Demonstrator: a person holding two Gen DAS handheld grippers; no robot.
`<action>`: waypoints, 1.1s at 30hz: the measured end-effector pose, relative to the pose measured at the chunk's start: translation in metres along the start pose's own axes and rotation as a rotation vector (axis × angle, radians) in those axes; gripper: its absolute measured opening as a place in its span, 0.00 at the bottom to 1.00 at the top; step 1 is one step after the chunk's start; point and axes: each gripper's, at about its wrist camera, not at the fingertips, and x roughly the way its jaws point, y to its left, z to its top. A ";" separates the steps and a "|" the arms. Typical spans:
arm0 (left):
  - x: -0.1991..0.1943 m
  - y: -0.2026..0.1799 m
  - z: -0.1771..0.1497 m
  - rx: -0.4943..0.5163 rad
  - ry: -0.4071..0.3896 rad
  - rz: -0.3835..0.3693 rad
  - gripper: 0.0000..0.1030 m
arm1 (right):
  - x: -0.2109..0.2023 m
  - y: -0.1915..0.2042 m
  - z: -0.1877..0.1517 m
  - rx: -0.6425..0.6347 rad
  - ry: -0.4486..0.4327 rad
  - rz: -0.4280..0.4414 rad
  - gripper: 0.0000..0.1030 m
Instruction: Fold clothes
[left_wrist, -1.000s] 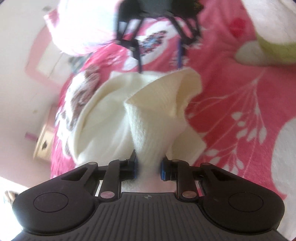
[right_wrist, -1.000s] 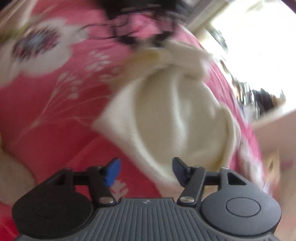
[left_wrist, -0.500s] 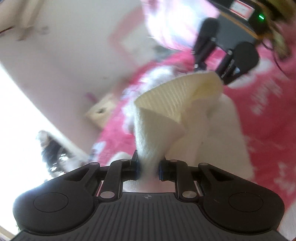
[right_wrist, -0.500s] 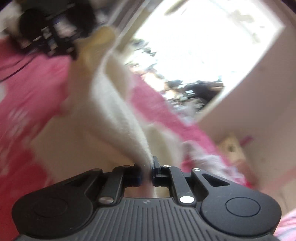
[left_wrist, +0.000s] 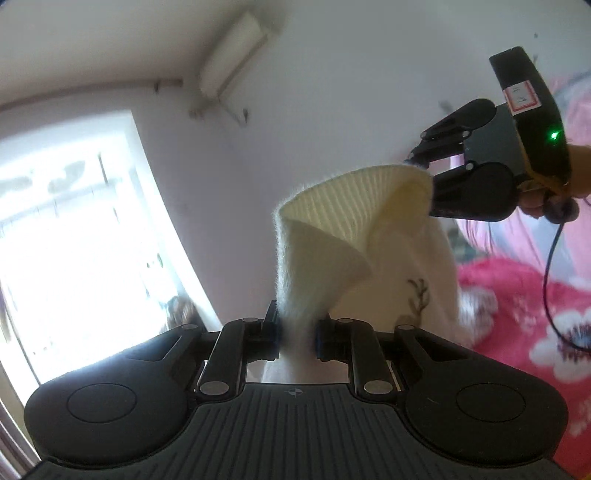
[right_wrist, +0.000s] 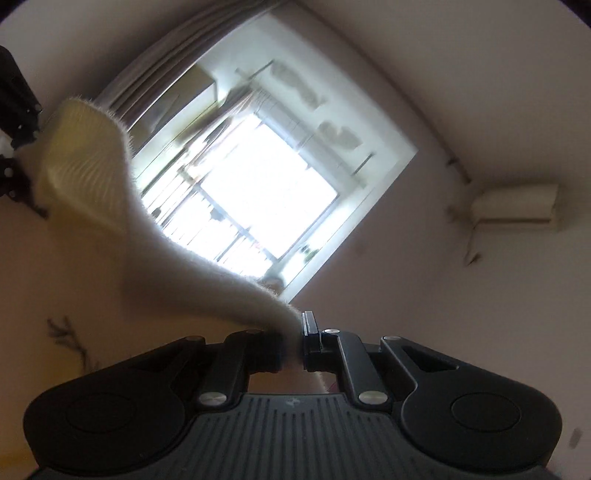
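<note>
Above the bed (left_wrist: 524, 325), your left gripper (left_wrist: 297, 334) and right gripper (right_wrist: 295, 345) each pinch the sweater (left_wrist: 332, 236); a sharp tug could pull its fuzzy knit from the fingers.

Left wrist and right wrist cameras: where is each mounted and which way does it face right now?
Left wrist: on the left claw, looking up at the wall; shows the cream fuzzy knit garment, the right claw and a hand.
Right wrist: on the right claw, facing up at the bright window.
Shared: garment, white wall air conditioner.
</note>
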 end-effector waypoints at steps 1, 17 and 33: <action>-0.006 0.004 0.010 -0.003 -0.026 0.006 0.16 | -0.004 -0.010 0.011 -0.001 -0.021 -0.021 0.09; -0.063 0.040 0.094 -0.084 -0.227 -0.053 0.16 | -0.069 -0.085 0.096 -0.041 -0.196 -0.105 0.09; 0.029 0.058 0.008 -0.279 0.042 -0.081 0.16 | 0.040 -0.047 0.057 -0.012 -0.020 0.145 0.10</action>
